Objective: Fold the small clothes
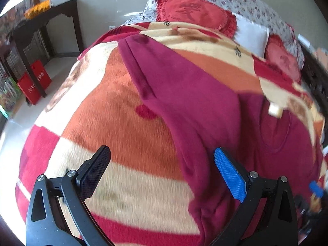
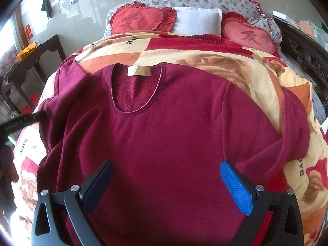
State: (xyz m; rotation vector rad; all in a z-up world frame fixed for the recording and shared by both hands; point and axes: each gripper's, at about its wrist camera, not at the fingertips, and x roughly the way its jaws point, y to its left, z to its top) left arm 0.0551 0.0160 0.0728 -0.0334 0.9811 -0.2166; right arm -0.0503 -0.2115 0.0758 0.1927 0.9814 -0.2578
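Patterned blanket (image 2: pixel 256 69) under maroon top (image 2: pixel 164 133); left tongs (image 1: pixel 162 170), right tongs (image 2: pixel 167 182) spread, empty.

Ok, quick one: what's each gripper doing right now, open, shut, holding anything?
Left gripper: jaws open, holding nothing, over the maroon fleece top at its sleeve edge.
Right gripper: jaws open, holding nothing, above the top's chest.
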